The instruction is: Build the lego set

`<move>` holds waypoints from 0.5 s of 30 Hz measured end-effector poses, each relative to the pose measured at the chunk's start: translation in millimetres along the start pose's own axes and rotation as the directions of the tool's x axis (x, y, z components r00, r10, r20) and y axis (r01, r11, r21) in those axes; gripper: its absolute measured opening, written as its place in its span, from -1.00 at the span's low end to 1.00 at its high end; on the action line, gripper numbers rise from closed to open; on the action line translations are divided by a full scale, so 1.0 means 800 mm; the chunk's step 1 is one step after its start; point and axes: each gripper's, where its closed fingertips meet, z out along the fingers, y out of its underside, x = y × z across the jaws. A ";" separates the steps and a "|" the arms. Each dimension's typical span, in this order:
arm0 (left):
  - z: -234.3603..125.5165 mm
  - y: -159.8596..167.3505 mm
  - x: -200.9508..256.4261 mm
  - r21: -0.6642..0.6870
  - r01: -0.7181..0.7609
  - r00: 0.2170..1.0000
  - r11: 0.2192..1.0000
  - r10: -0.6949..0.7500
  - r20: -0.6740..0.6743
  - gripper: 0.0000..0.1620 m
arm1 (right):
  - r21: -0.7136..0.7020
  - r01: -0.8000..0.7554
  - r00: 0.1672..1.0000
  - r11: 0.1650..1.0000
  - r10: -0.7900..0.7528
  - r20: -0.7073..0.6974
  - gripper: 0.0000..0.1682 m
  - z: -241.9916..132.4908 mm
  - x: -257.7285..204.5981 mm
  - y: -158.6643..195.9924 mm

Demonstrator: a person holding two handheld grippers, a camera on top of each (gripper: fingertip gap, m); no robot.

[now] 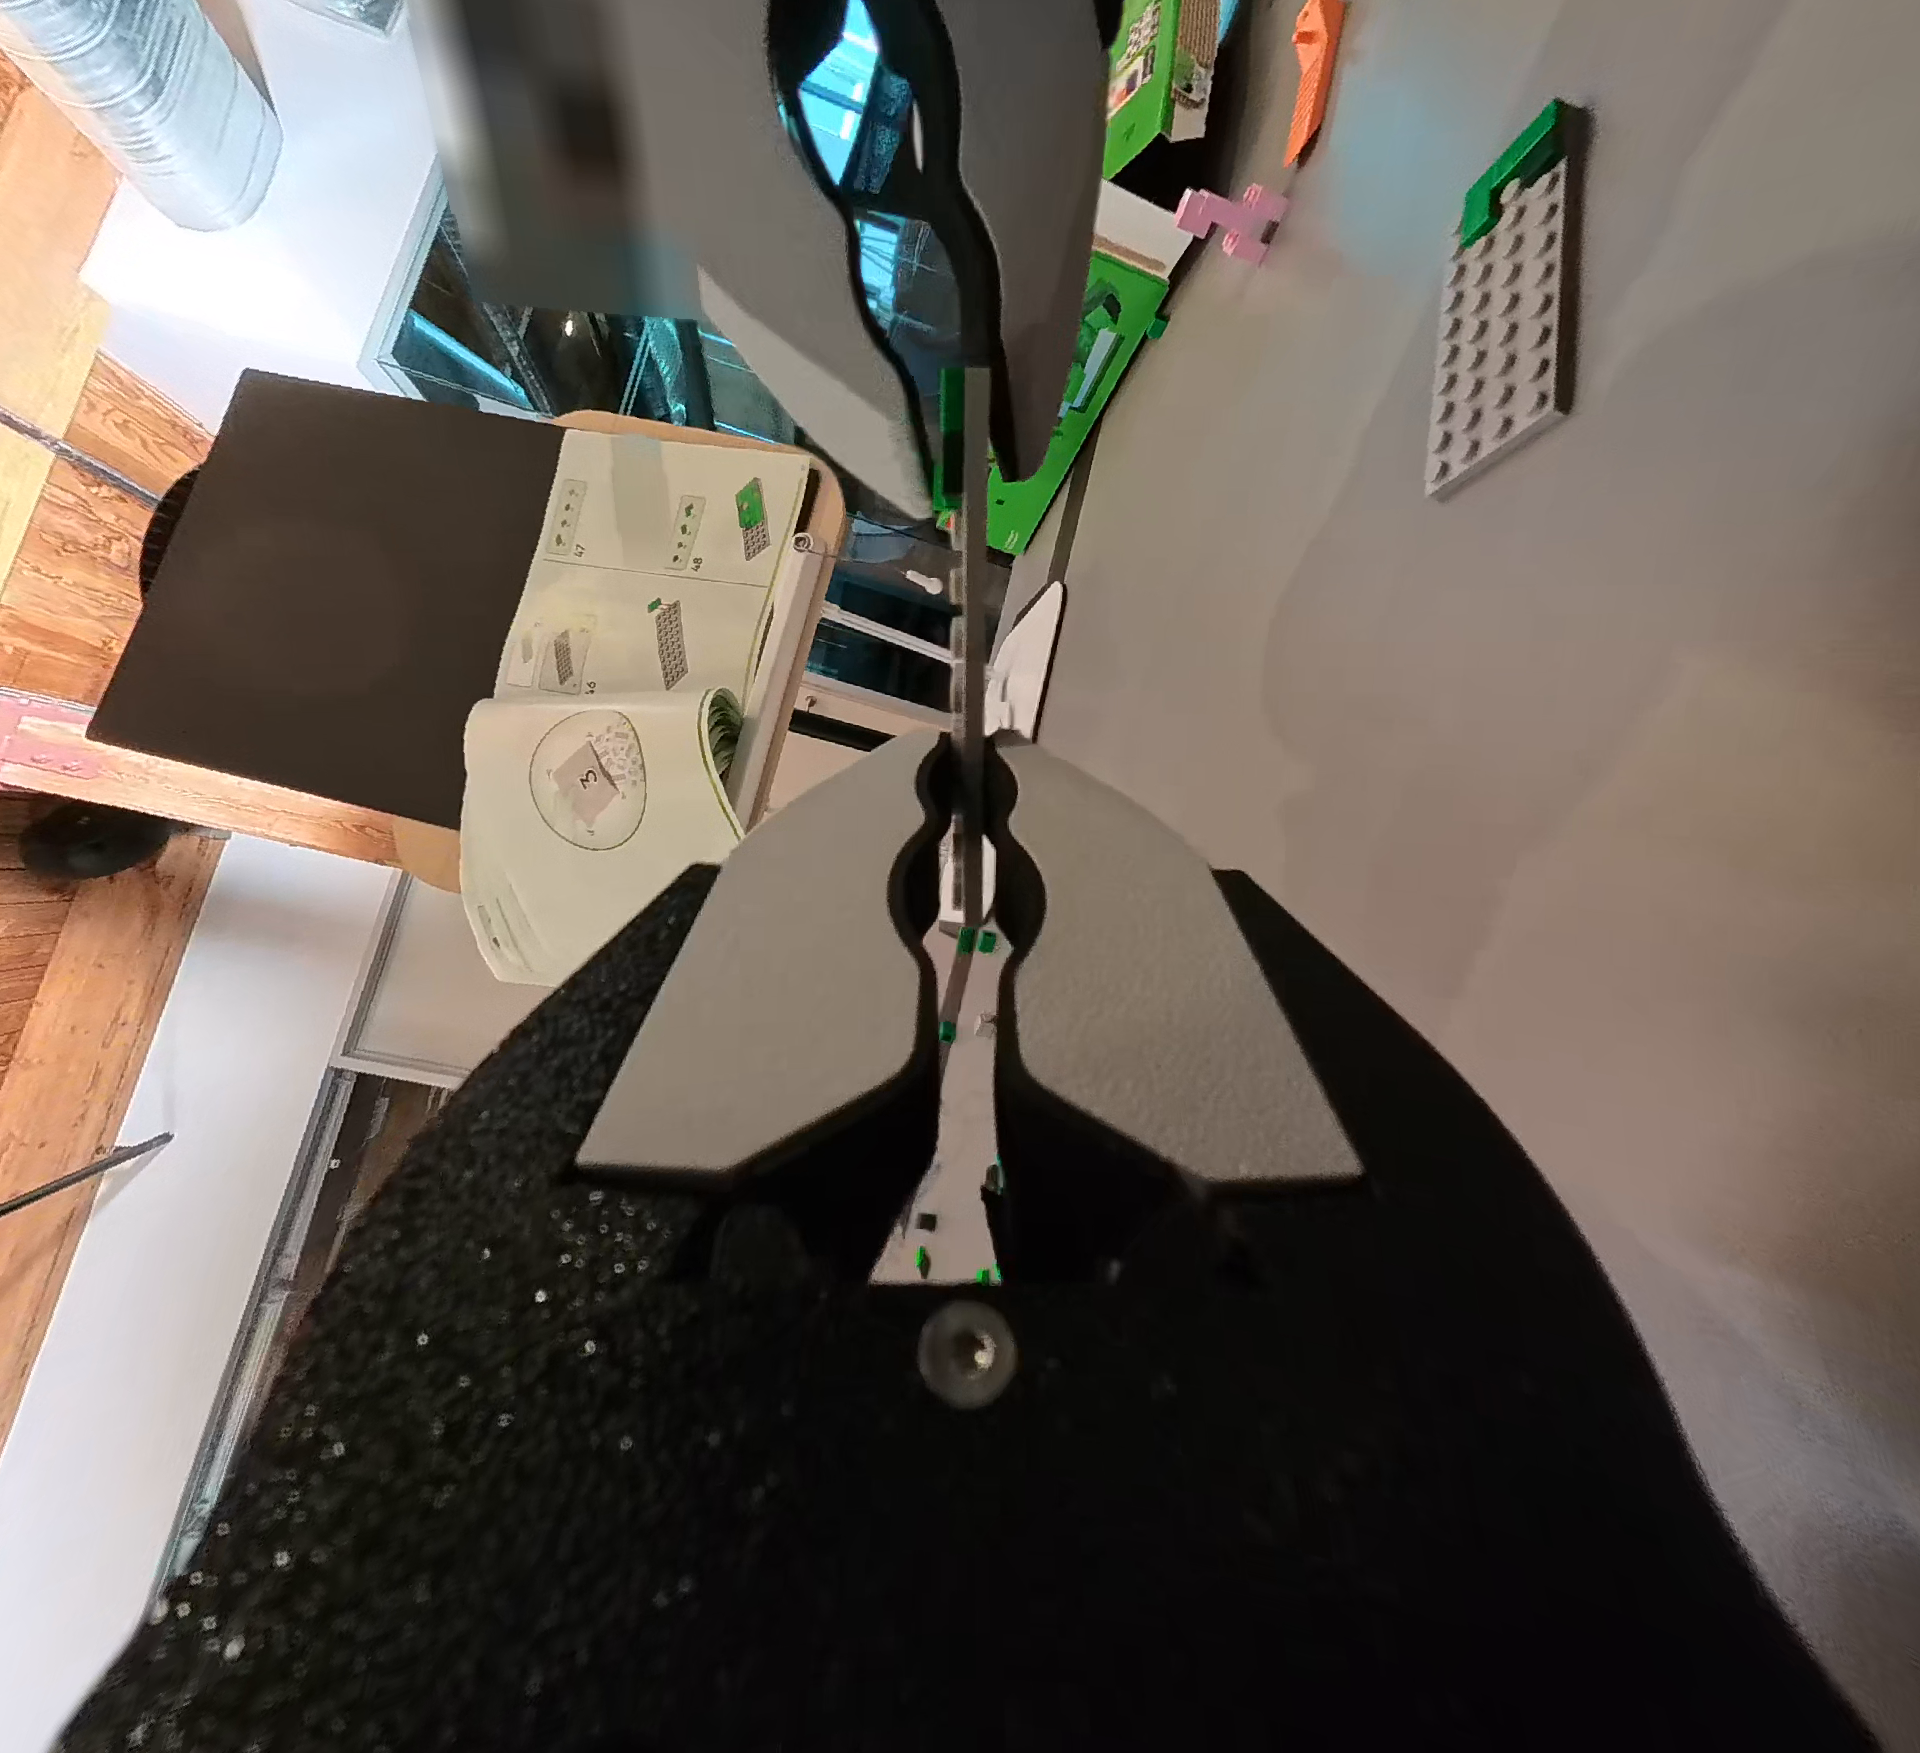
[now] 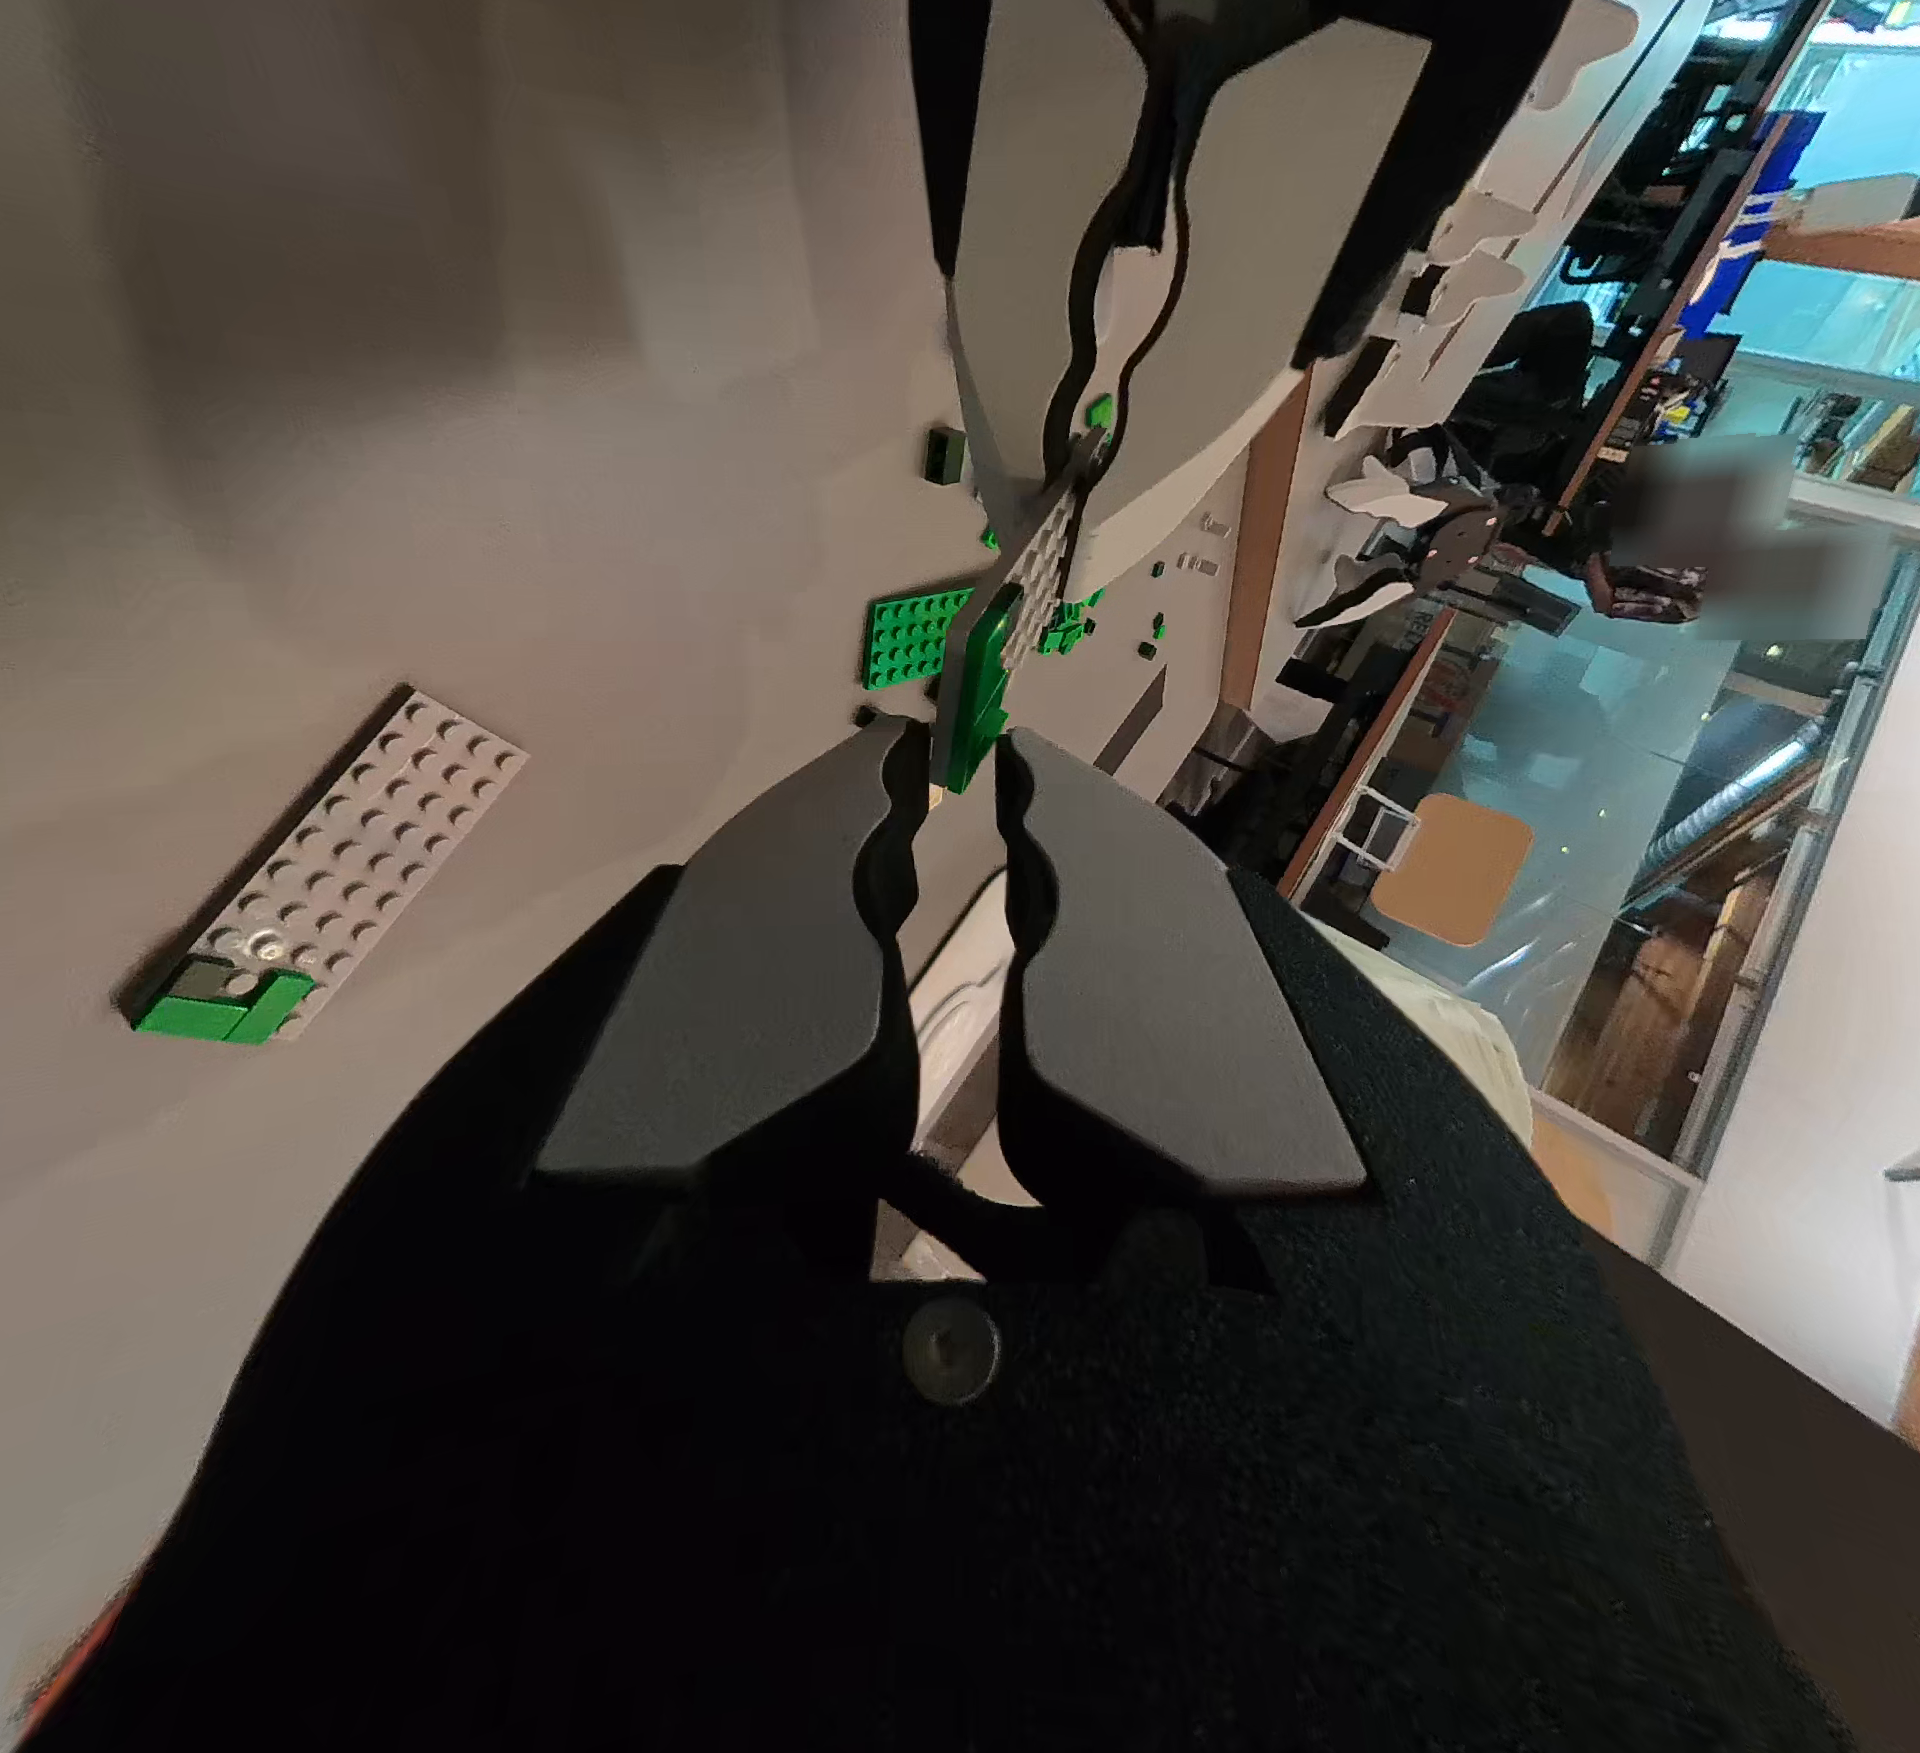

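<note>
Both grippers hold one long grey plate in the air between them. In the left wrist view my left gripper (image 1: 971,758) is shut on the plate (image 1: 971,623), seen edge-on. My right gripper (image 1: 966,477) meets it from above at the far end. In the right wrist view my right gripper (image 2: 954,753) has its tips closed on the plate's near end, which carries a green piece (image 2: 977,685). The studded plate (image 2: 1049,550) runs up to the left gripper (image 2: 1081,456).
On the grey table lie a second grey plate with green pieces (image 2: 343,872) (image 1: 1507,301), a green plate (image 2: 914,638), small green bricks (image 2: 1070,633), an orange brick separator (image 1: 1314,72), pink pieces (image 1: 1236,217) and a green box (image 1: 1153,41). An open instruction booklet (image 1: 644,612) stands off the table.
</note>
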 end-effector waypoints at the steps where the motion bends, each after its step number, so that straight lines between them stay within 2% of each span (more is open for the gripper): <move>1: 0.000 0.000 0.001 0.000 -0.001 1.000 1.000 0.001 -0.002 -0.96 | 0.001 0.011 1.000 1.000 -0.011 -0.004 -0.86 0.000 0.000 0.000; 6: 0.001 -0.003 0.004 0.010 0.026 0.999 1.000 -0.026 -0.022 -0.96 | -0.003 0.086 0.996 0.996 -0.086 -0.006 -0.88 -0.003 -0.001 0.000; 11: 0.002 -0.006 0.011 0.016 0.022 0.999 1.000 -0.021 -0.042 -0.96 | -0.037 0.184 0.981 0.982 -0.181 0.066 -0.88 -0.004 -0.009 0.000; 15: 0.001 -0.008 0.011 0.020 0.000 0.999 1.000 0.001 -0.033 -0.96 | -0.039 0.204 0.973 0.978 -0.198 0.117 -0.88 -0.006 -0.010 -0.001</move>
